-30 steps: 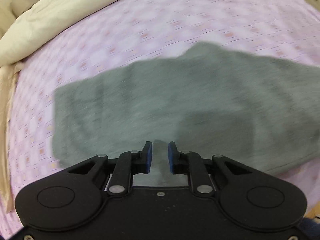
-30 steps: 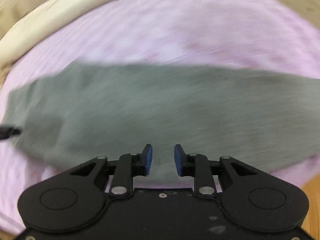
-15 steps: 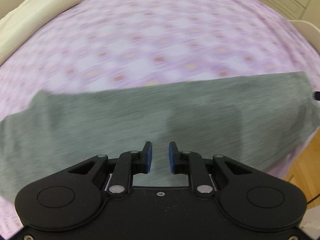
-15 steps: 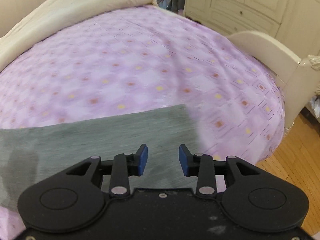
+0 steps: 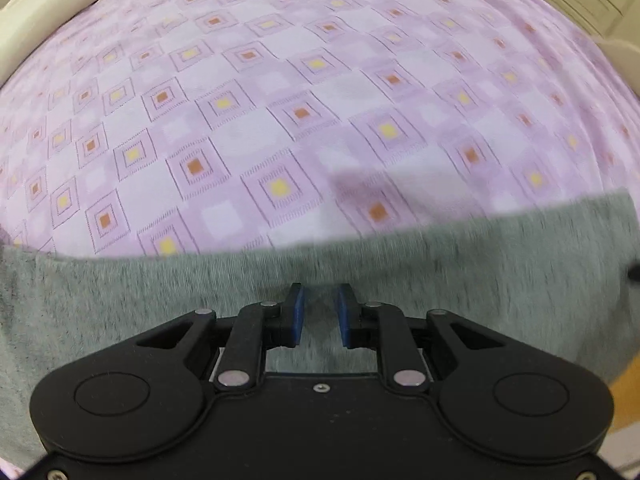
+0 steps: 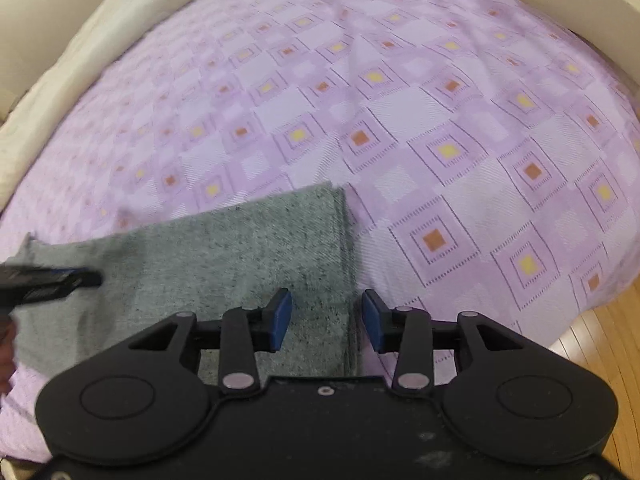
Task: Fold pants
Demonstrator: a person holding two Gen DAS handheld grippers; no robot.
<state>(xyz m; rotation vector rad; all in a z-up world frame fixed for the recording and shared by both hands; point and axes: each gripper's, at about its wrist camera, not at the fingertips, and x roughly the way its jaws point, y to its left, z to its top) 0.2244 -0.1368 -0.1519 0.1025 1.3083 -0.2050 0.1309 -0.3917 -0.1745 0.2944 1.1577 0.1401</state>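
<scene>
Grey pants [image 5: 160,300] lie flat in a long band on the purple checked bedspread [image 5: 280,120]. My left gripper [image 5: 319,296] points steeply down over the middle of the band. Its blue pads stand a narrow gap apart, and only the flat fabric below shows between them. In the right wrist view the pants [image 6: 240,248] end in a straight hem edge. My right gripper [image 6: 326,304] hovers over that edge with its jaws opening and nothing pinched. The left gripper's fingertips [image 6: 80,278] poke in from the left over the cloth.
The bedspread [image 6: 440,120] stretches beyond the pants. A cream duvet [image 6: 80,60] lines the far left side and a cream footboard [image 6: 580,8] the far right. The bed's near edge drops to a wooden floor [image 6: 600,340] at the lower right.
Both grippers have swept along the pants toward the hem end, so the cloth now sits lower in both views. The right gripper's jaws have widened. The left gripper's gap is unchanged.
</scene>
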